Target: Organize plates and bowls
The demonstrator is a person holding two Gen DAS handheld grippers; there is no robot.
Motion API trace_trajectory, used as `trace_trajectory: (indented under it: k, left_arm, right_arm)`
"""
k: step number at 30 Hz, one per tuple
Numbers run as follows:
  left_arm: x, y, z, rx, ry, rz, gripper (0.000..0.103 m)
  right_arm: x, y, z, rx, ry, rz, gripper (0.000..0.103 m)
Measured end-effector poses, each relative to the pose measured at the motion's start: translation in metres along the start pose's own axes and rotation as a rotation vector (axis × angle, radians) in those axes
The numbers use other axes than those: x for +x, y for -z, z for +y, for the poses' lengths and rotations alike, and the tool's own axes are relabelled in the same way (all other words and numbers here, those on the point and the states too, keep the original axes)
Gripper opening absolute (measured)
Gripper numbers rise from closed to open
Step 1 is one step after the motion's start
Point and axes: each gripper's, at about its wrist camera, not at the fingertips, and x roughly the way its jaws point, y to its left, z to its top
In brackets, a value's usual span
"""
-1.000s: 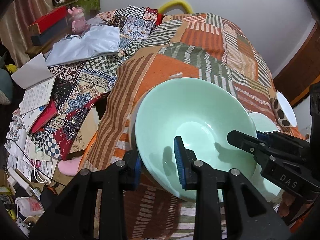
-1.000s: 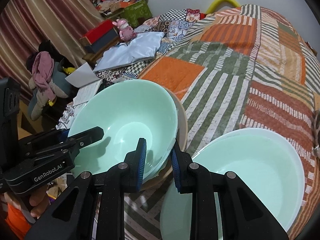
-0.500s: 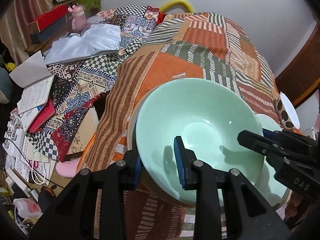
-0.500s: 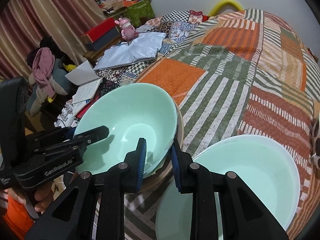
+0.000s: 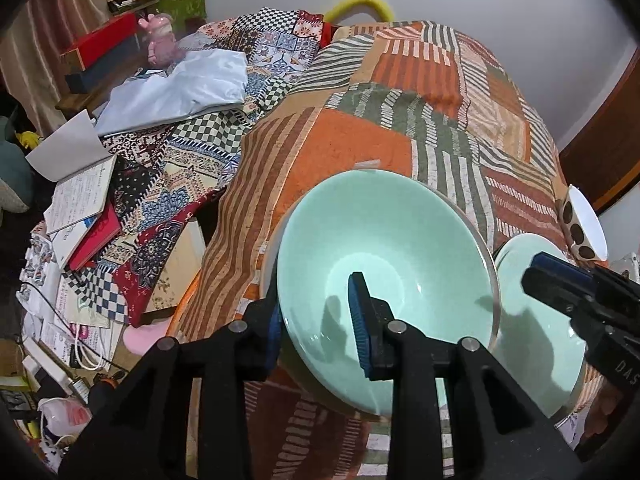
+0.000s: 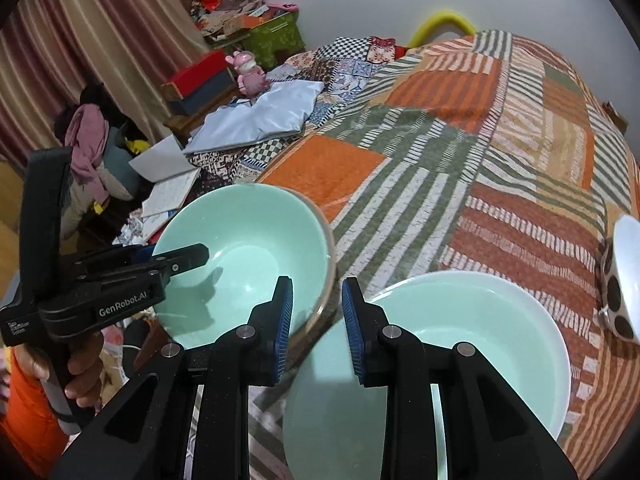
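A mint green bowl (image 5: 392, 252) sits nested in a beige-rimmed bowl (image 6: 329, 256) on the patchwork bedspread. My left gripper (image 5: 318, 320) is shut on the green bowl's near rim, one pad inside and one outside. It also shows in the right wrist view (image 6: 172, 258), with the same green bowl (image 6: 244, 256). A second, larger mint bowl (image 6: 472, 344) lies to the right; it also shows in the left wrist view (image 5: 536, 320). My right gripper (image 6: 316, 320) is open and empty, above the gap between the two bowls, and shows in the left wrist view (image 5: 560, 280).
A white bowl with brown dots (image 6: 622, 280) lies tilted at the bed's right edge, also in the left wrist view (image 5: 584, 228). Books and papers (image 5: 80, 208), a folded blue cloth (image 5: 176, 88) and boxes clutter the left side. The bedspread (image 6: 500, 128) stretches back to the wall.
My right gripper has let go of the green bowl's rim, opened and drawn back to the right. The left gripper keeps its hold on the bowl.
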Motion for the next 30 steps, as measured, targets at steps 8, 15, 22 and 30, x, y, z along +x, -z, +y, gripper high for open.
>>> trace_trajectory:
  k: [8,15,22,30]
  left_arm:
    - [-0.047,-0.008,-0.029,0.077,-0.001,-0.140,0.058]
    - [-0.064,-0.006,-0.073,0.140,0.060,-0.172,0.058]
    - [-0.069,-0.003,-0.134,0.217,0.118,-0.194,0.059]
    - [-0.060,-0.008,-0.199,0.283,0.191,-0.200,0.064]
  right_arm:
    - [-0.035,0.001,-0.018,0.027,0.035,-0.074,0.025]
    - [-0.071,0.005,-0.037,0.024,0.101,-0.144,0.025]
    - [-0.103,0.015,-0.072,0.053,0.150,-0.185,0.029]
    - [-0.138,0.029,-0.111,0.070,0.241,-0.242,0.068]
